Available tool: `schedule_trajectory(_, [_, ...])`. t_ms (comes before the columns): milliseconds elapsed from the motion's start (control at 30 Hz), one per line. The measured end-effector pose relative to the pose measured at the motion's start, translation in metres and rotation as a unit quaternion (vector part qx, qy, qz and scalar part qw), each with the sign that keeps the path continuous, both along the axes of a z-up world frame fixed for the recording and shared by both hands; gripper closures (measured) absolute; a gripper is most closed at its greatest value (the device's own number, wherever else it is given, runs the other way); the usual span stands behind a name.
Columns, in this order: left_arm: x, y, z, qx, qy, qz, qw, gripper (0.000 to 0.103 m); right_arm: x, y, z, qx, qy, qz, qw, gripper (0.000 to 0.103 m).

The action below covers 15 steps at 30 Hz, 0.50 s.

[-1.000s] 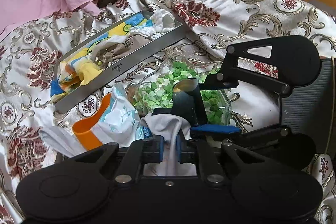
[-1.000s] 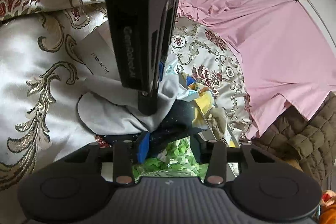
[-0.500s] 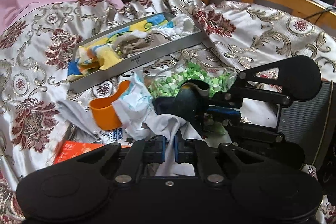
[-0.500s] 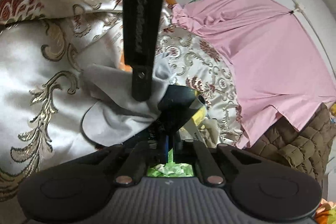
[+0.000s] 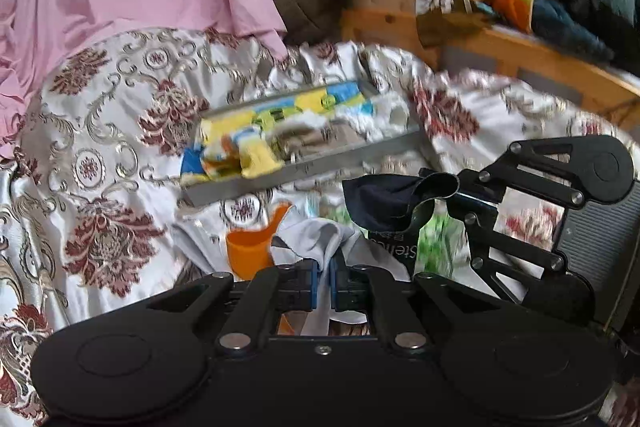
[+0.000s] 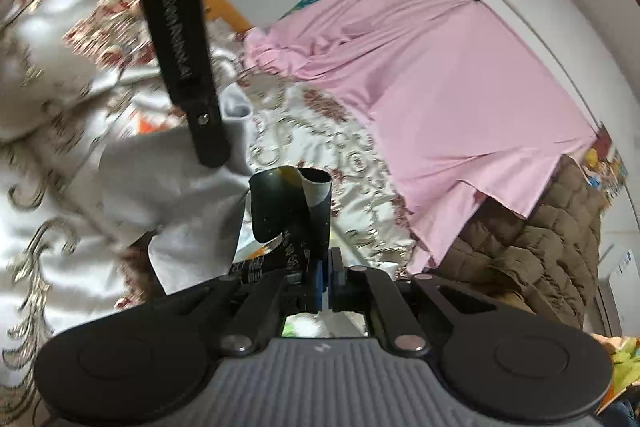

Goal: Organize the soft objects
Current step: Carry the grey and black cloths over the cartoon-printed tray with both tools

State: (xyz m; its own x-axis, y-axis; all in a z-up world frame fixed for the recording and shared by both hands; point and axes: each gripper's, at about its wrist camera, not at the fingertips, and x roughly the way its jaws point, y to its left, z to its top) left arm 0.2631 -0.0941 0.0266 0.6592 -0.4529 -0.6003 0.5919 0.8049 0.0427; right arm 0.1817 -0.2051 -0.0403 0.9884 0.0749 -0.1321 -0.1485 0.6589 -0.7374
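We are gripping one garment with both tools: the left gripper (image 5: 324,285) is pinching the pale grey part of the garment (image 5: 320,239) with its jaws nearly together, and the right gripper (image 6: 326,281) is clamping the dark navy end (image 6: 288,203), also with jaws narrowed on cloth. The garment is hanging in the air on our side of the grey tray (image 5: 304,171), which is already holding folded colourful cloths. Its long axis is running roughly from one gripper to the other, slanting across the near edge of the tray. Measured from the tray, the right gripper looks the nearer of the two, so we judge it should lead. The tray's far end looks crowded; an orange scoop (image 5: 250,251) is lying just in front of the tray, under our likely path. The patterned bedspread (image 5: 100,131) to the tray's left offers open room.
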Motion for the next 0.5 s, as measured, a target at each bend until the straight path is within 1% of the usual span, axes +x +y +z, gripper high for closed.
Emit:
schedule_trajectory(133, [0.012,-0.005,0.016,-0.027,-0.007,0.016,0.9995,0.098,0.014,-0.011,0.025,0.023,-0.010,-0.007,1.000,0.101])
schedule_trajectory(233, [0.030,-0.012,0.029,-0.042,-0.022,0.021,0.9986,0.098,0.037,-0.022,0.046,0.043,-0.014,-0.012,0.999,0.101])
schedule_trajectory(333, [0.057,-0.019,0.040,-0.057,-0.040,0.033,0.9970,0.098,0.066,-0.035,0.061,0.045,-0.015,-0.018,0.999,0.101])
schedule_trajectory(400, [0.080,-0.025,0.045,-0.069,-0.056,0.043,0.9951,0.098,0.091,-0.047,0.070,0.057,-0.010,-0.024,0.998,0.101])
schedule_trajectory(500, [0.120,-0.034,0.046,-0.092,-0.067,0.061,0.9916,0.098,0.133,-0.065,0.079,0.077,0.000,-0.037,0.996,0.101])
